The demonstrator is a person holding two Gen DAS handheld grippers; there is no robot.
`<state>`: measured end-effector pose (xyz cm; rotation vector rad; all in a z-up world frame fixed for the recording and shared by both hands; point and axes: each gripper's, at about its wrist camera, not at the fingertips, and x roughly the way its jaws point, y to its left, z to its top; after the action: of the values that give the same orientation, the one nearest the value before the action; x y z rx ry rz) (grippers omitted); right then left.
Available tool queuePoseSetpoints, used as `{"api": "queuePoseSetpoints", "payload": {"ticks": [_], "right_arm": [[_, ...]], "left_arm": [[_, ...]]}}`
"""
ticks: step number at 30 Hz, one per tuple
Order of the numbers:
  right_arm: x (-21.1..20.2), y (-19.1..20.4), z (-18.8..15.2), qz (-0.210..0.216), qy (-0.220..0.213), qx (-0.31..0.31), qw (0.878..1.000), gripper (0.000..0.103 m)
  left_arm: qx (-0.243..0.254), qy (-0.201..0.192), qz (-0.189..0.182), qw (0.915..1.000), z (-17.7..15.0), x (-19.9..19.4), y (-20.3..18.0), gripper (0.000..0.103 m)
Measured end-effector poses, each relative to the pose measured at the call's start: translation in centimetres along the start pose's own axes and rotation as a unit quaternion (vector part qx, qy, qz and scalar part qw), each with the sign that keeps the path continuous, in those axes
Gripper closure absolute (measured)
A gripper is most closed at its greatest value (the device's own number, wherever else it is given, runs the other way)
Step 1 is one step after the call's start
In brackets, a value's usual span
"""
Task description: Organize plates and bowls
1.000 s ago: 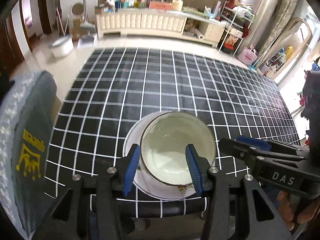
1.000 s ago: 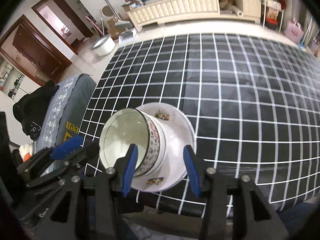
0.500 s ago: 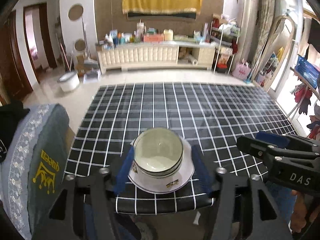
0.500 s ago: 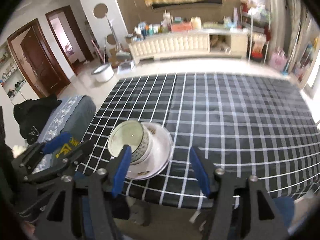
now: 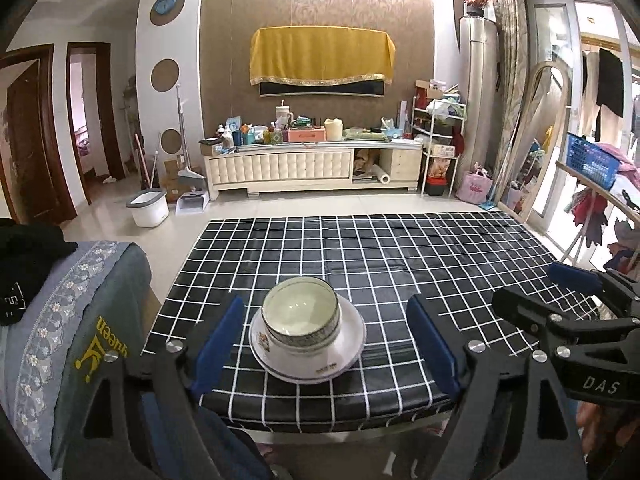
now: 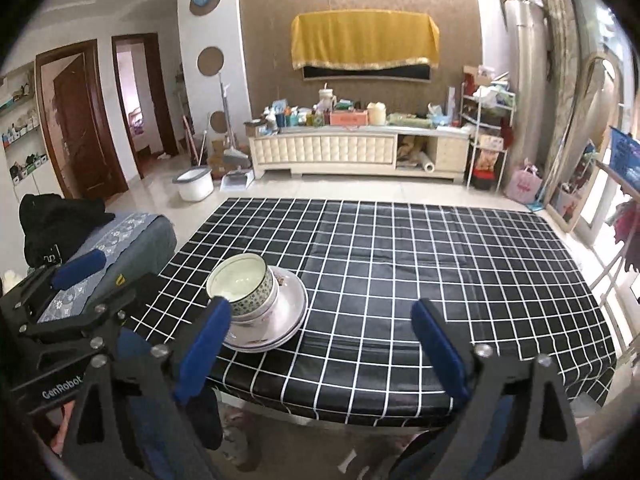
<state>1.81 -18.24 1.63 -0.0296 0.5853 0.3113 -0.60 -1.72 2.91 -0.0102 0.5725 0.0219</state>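
Observation:
A stack of bowls [image 5: 301,322] with a patterned top bowl sits on stacked white plates [image 5: 352,344] near the front edge of the black checked table [image 5: 400,264]. It also shows in the right wrist view, bowls [image 6: 242,288] on plates [image 6: 288,308]. My left gripper [image 5: 325,348] is open and empty, pulled back from the stack at the table's front edge. My right gripper [image 6: 320,344] is open and empty, to the right of the stack. Each gripper shows in the other's view, the right one [image 5: 576,304] and the left one [image 6: 76,280].
A grey cushioned chair [image 5: 80,320] with black cloth stands left of the table. Beyond the table are tiled floor, a white bucket [image 5: 147,208], a cluttered low cabinet [image 5: 312,164] and shelves. A drying rack [image 5: 592,208] stands at the right.
Both grippers have drawn back and up from the stack and opened wider. The bowls and plates stay put on the table.

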Motion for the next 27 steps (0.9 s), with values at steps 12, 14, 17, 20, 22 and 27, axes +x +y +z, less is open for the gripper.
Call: {"api": "queuePoseSetpoints", "payload": {"ticks": [12, 14, 17, 20, 22, 27], "right_arm": [[-2.0, -0.1, -2.6, -0.042, -0.020, -0.006, 0.999, 0.000], [-2.4, 0.1, -2.7, -0.043, -0.026, -0.007, 0.999, 0.000], [-2.9, 0.3, -2.8, -0.046, -0.031, -0.011, 0.998, 0.000], [-3.3, 0.3, -2.9, -0.045, -0.035, -0.011, 0.998, 0.000], [-3.3, 0.3, -3.0, -0.044, -0.037, -0.011, 0.998, 0.000], [-3.4, 0.4, -3.1, -0.039, -0.037, -0.010, 0.998, 0.000]], "left_arm": [[0.013, -0.031, 0.031, 0.9990, -2.1, -2.9, -0.6, 0.021], [0.010, -0.033, 0.035, 0.9988, -2.1, -3.1, -0.4, 0.021], [0.003, -0.032, 0.036, 0.9988, -2.3, -3.4, -0.1, 0.021], [-0.008, -0.033, 0.038, 0.9987, -2.4, -3.7, 0.3, 0.021], [-0.010, -0.036, 0.043, 0.9984, -2.5, -3.9, 0.4, 0.021], [-0.007, -0.023, 0.035, 0.9991, -2.7, -3.6, 0.2, 0.021]]}}
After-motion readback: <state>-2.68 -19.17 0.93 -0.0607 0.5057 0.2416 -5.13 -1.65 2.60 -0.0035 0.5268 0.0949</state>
